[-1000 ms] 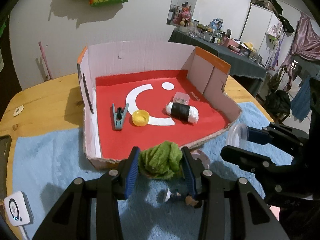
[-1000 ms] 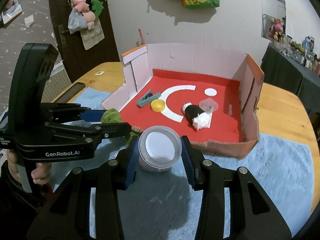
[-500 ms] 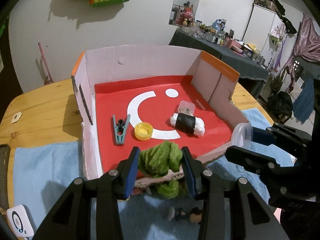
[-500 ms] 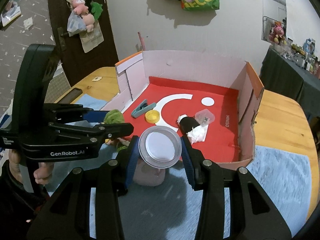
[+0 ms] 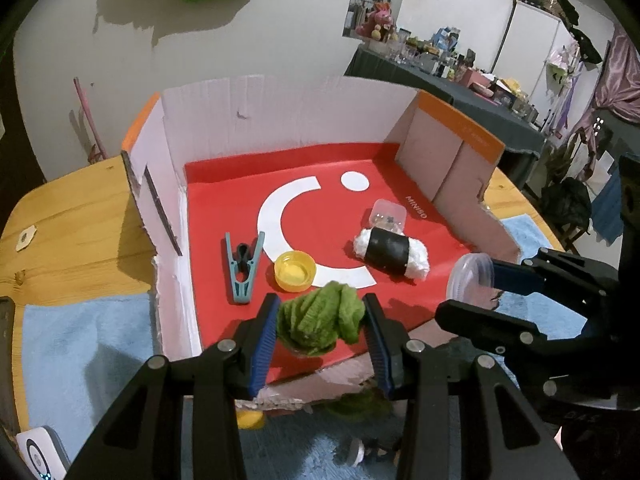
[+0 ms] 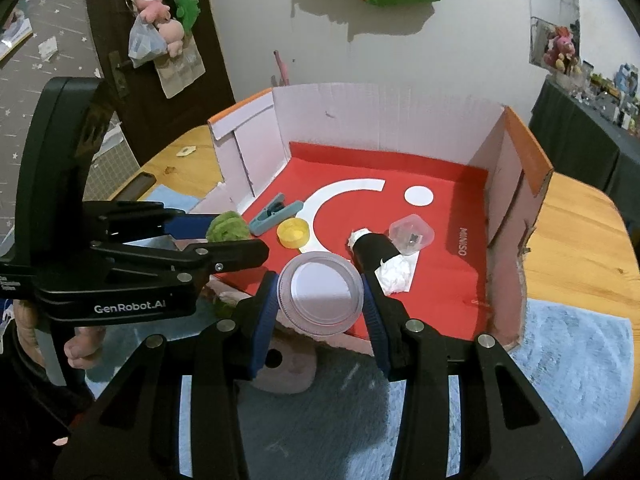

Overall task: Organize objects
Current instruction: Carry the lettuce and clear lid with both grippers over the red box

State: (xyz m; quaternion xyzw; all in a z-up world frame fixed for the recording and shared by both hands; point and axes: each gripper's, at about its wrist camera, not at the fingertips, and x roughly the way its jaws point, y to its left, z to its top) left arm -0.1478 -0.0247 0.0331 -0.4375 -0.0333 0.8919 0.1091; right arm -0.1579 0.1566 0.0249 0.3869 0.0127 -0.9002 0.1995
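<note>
A: Alt text, both wrist views. What has just changed?

B: Both loads have been carried fwd over the near wall of the cardboard box (image 5: 280, 112). The left gripper (image 5: 320, 322) is pinched on a green knitted cloth (image 5: 320, 316), its blue pads pressed into both sides. In the left wrist view the cloth is seen above the red floor, just behind the yellow cap (image 5: 295, 271). The right gripper (image 6: 320, 294) is clamped on a clear lidded jar (image 6: 320, 292), lid faced to the camera, held at the box's near edge.

A: Meaning for the task?

B: Judged only: transport is nearly done, and a release inside the box is what seems left for each item. Nothing has been set down yet.

A: Vs the earlier frames?

B: A second ago the cloth and jar were held over the blue towel (image 6: 580, 360), short of the box. Now the near wall is seen under the fingers, and the box fills more of each view. Jaw spread is unchanged on both sides.

A: Contents already in the box?

B: Unmoved: a teal clothespin (image 5: 242, 268), the yellow cap, a black-wrapped white roll (image 5: 390, 248), and a small clear tub (image 5: 386, 216) touching the roll's far side.
</note>
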